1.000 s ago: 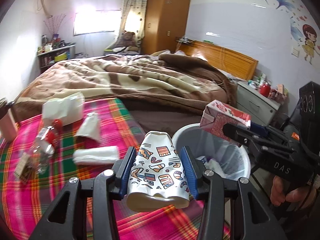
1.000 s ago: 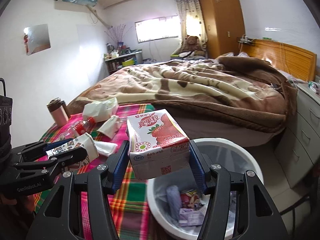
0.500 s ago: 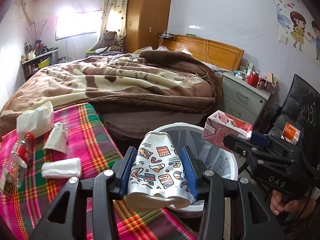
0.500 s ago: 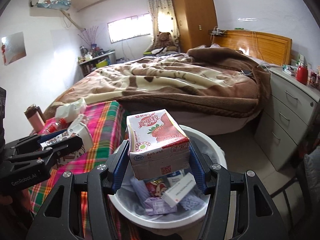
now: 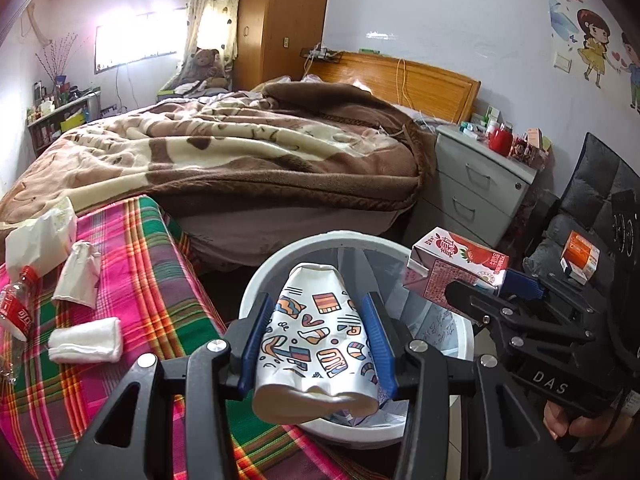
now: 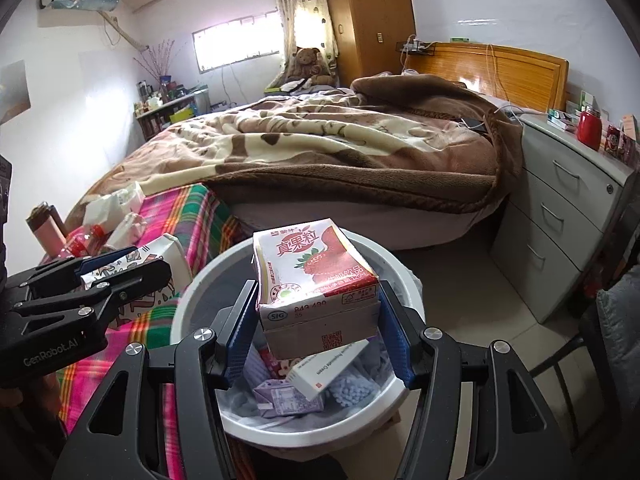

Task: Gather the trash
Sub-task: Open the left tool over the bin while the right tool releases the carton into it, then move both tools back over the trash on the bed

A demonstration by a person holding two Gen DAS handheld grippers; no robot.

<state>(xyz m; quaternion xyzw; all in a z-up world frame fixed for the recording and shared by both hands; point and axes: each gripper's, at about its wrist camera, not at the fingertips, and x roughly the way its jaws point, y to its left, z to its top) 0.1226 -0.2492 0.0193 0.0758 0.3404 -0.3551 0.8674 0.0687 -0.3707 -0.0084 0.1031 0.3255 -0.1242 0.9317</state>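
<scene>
My left gripper (image 5: 316, 344) is shut on a crushed paper cup (image 5: 316, 340) with colourful patterns and holds it above the near rim of the white trash bin (image 5: 256, 280). My right gripper (image 6: 318, 328) is shut on a strawberry milk carton (image 6: 316, 276) and holds it over the open bin (image 6: 192, 300). The bin holds several cartons and boxes. The carton shows in the left wrist view (image 5: 456, 268), and the cup in the right wrist view (image 6: 140, 268).
A plaid-covered table (image 5: 132, 264) beside the bin carries crumpled tissues (image 5: 78, 272), a folded white tissue (image 5: 86, 340), a plastic bottle (image 5: 18, 308) and a white bag (image 5: 40, 232). A bed (image 5: 240, 152), a grey nightstand (image 5: 476, 184) and a black chair (image 5: 592, 208) surround the bin.
Both grippers have moved right from the table toward the bin with their loads. The cup and the carton now hang over the bin's opening.
</scene>
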